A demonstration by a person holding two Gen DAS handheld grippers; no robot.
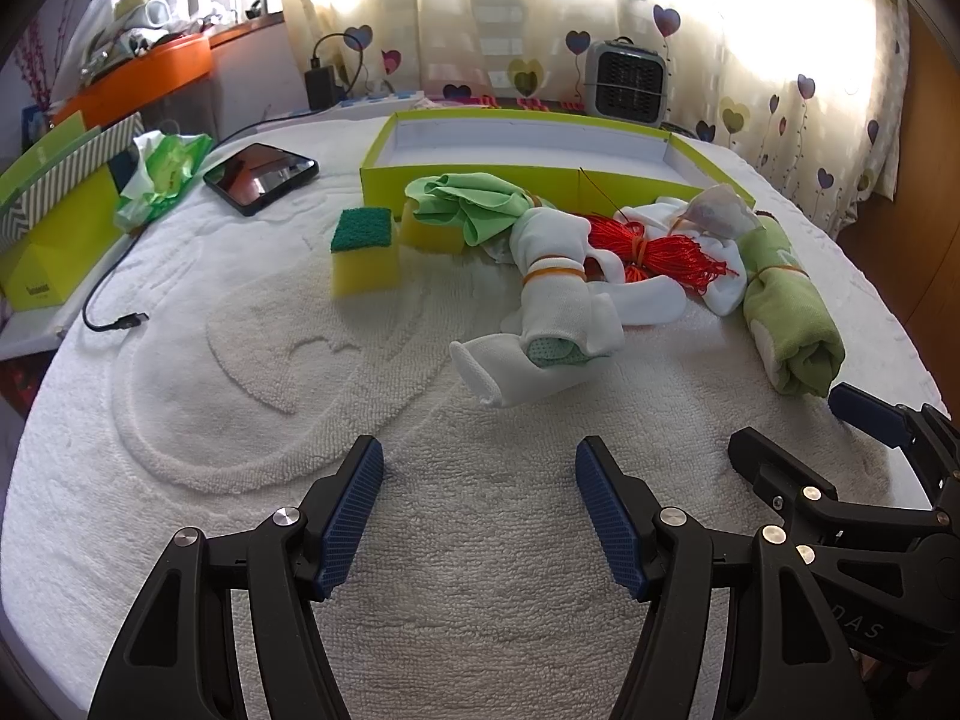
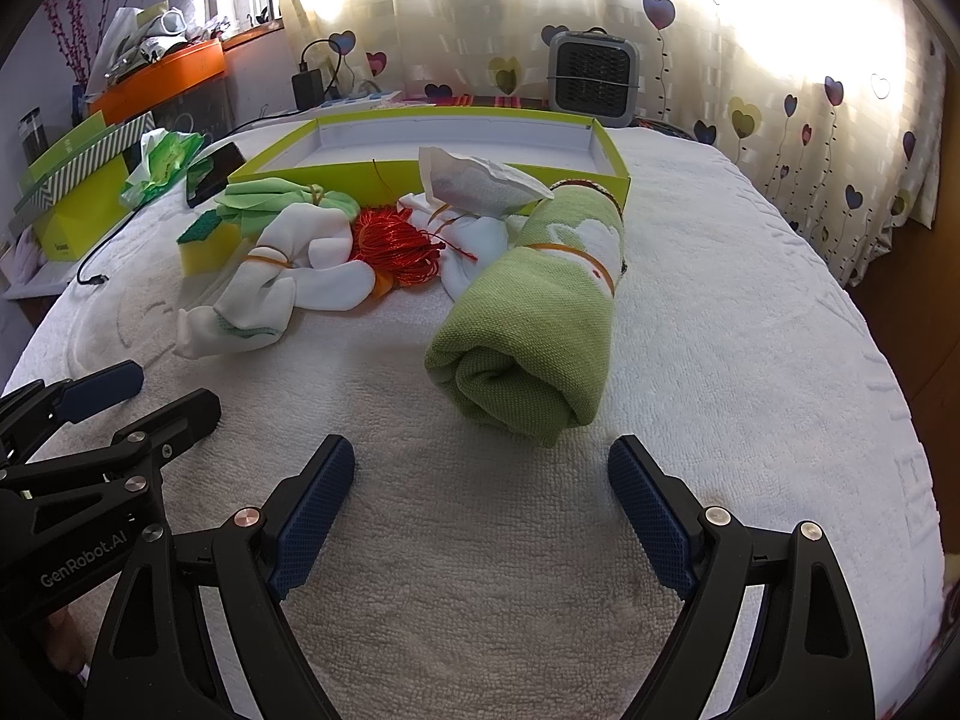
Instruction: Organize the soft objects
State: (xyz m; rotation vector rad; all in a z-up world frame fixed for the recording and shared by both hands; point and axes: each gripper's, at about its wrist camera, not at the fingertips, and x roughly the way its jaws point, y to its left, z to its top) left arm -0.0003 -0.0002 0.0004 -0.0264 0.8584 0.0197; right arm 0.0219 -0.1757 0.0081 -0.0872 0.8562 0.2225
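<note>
Left wrist view: the left gripper (image 1: 480, 510) hangs with fingers spread, empty, over the white towel (image 1: 240, 390). Beyond lie two sponges (image 1: 365, 252), one white sock bundle (image 1: 555, 288), one red cord skein (image 1: 654, 252), one rolled green towel (image 1: 792, 312) — near the single lime tray (image 1: 528, 171).

Right wrist view: the right gripper (image 2: 480, 516) is likewise released, empty — the rolled green towel (image 2: 534, 324) lies just ahead.

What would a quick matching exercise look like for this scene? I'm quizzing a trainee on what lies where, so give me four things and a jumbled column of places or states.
Things:
1. rolled green towel
2. red string bundle
3. yellow sponge
4. lime tray

Places or states:
A. standing empty behind the pile
B. nearest the right gripper, bound with a rubber band
C. at the pile's left edge, green scrub pad on top
D. in the middle of the pile, between white socks

Pairs: 1-B, 2-D, 3-C, 4-A
</note>
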